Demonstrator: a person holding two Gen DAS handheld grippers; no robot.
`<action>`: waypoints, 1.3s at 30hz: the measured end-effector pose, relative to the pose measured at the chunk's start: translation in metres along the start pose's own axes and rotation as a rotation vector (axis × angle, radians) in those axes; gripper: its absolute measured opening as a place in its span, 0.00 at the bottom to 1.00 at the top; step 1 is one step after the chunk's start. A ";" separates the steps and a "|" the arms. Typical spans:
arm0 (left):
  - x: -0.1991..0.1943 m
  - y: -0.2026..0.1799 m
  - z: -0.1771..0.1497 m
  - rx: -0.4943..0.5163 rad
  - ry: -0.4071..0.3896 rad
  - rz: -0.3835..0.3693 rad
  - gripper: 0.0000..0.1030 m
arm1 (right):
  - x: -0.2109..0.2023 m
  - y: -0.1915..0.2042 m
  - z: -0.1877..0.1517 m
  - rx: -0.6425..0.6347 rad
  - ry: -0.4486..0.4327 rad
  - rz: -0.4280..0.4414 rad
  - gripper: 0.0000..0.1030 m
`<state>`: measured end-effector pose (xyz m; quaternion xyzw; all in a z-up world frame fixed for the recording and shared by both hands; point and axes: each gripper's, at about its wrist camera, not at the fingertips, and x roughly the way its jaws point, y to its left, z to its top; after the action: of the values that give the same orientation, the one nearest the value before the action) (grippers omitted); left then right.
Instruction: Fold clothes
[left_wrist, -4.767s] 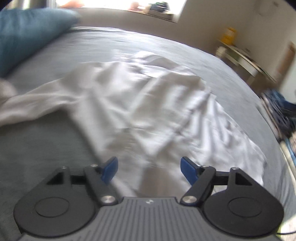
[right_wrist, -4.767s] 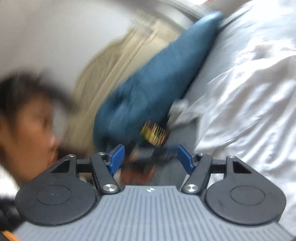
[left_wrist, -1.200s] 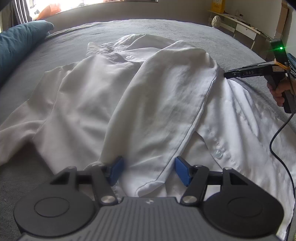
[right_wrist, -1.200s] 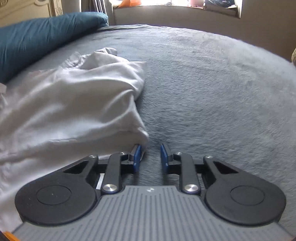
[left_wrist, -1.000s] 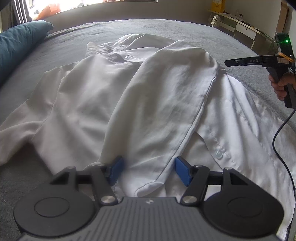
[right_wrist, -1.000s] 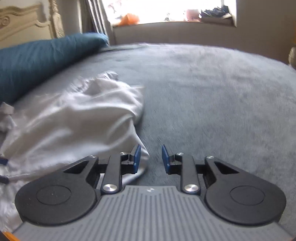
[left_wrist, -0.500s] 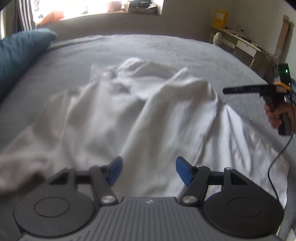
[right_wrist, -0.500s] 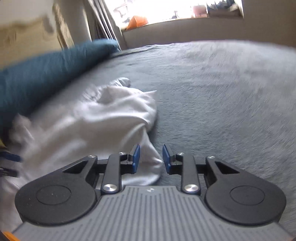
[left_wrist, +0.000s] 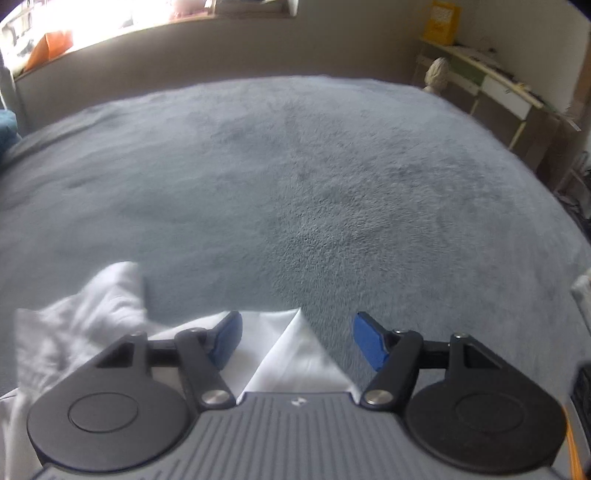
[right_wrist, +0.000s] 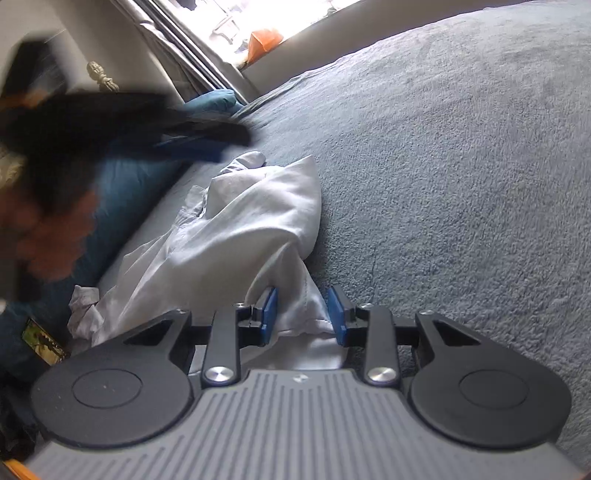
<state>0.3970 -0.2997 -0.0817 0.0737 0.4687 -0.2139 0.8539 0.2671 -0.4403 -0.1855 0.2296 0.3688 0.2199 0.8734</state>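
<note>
The white shirt (right_wrist: 236, 236) lies bunched on the grey bed (right_wrist: 461, 166). In the right wrist view a fold of its edge sits between the blue pads (right_wrist: 269, 310) of my right gripper (right_wrist: 301, 313), whose jaws are opening; the cloth looks loose, not pinched. My left gripper (left_wrist: 297, 339) stands open low over the bed, and a pointed corner of the shirt (left_wrist: 295, 354) lies under the gap between its fingers. More shirt is heaped at its left. In the right wrist view the left gripper (right_wrist: 207, 144) shows as a dark blur above the shirt, held by a hand (right_wrist: 55, 236).
A teal pillow (right_wrist: 122, 192) lies along the bed's left side, with a crumpled white scrap (right_wrist: 83, 306) and a small picture card (right_wrist: 42, 341) beside it. A desk (left_wrist: 498, 85) with a yellow bag (left_wrist: 441, 20) stands beyond the bed's right edge. Grey blanket stretches ahead of both grippers.
The left gripper swept quickly across the shirt and now looks over bare blanket past its edge. The right gripper rolled, sank onto the shirt's fold, and its jaws widened.
</note>
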 end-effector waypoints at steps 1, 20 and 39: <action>0.013 -0.004 0.002 0.003 0.027 0.033 0.60 | 0.000 0.000 0.000 -0.006 0.003 0.003 0.29; 0.012 0.016 0.008 -0.181 -0.122 0.032 0.01 | -0.010 -0.009 -0.007 -0.029 -0.036 0.008 0.03; -0.032 0.076 0.008 -0.375 -0.183 0.090 0.55 | -0.039 -0.019 0.004 0.141 -0.134 -0.061 0.19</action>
<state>0.4214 -0.2243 -0.0559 -0.0855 0.4170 -0.0906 0.9003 0.2497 -0.4779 -0.1720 0.2936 0.3310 0.1508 0.8840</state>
